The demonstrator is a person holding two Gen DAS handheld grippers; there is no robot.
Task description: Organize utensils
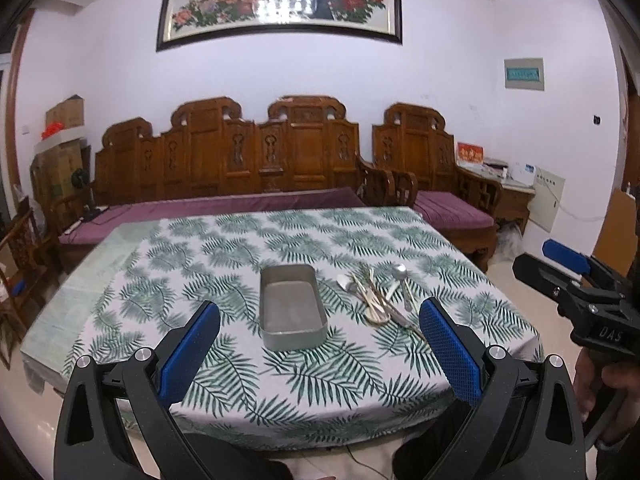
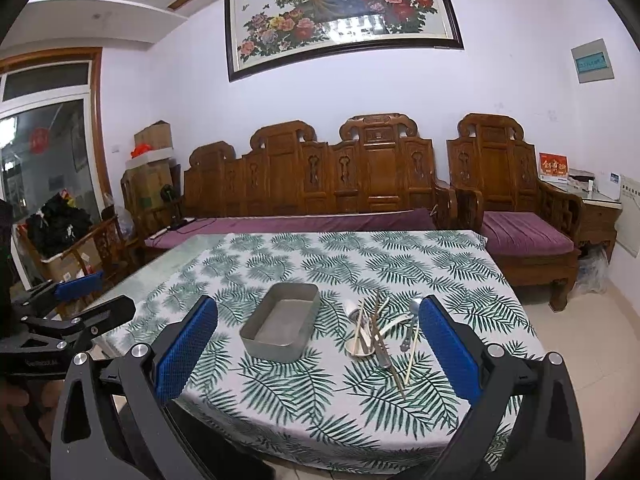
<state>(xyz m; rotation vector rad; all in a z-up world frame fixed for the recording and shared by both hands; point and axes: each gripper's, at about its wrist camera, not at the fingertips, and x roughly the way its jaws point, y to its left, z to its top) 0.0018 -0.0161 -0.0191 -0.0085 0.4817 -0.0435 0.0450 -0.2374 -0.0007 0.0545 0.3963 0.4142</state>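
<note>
Both tools hang above the near edge of the counter, which wears a fern-print cloth. The left tool has its blue pads spread wide with nothing between them; the right tool is likewise spread and empty. A rectangular metal tray sits mid-counter, and just to its right lies a loose heap of utensils: spoons, chopsticks and tongs

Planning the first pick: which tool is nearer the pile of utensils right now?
Right, by a little. The right tool faces the pile of utensils almost head-on. The left tool is centred on the metal tray, the pile off to its right. Both are open, above the near edge.
</note>
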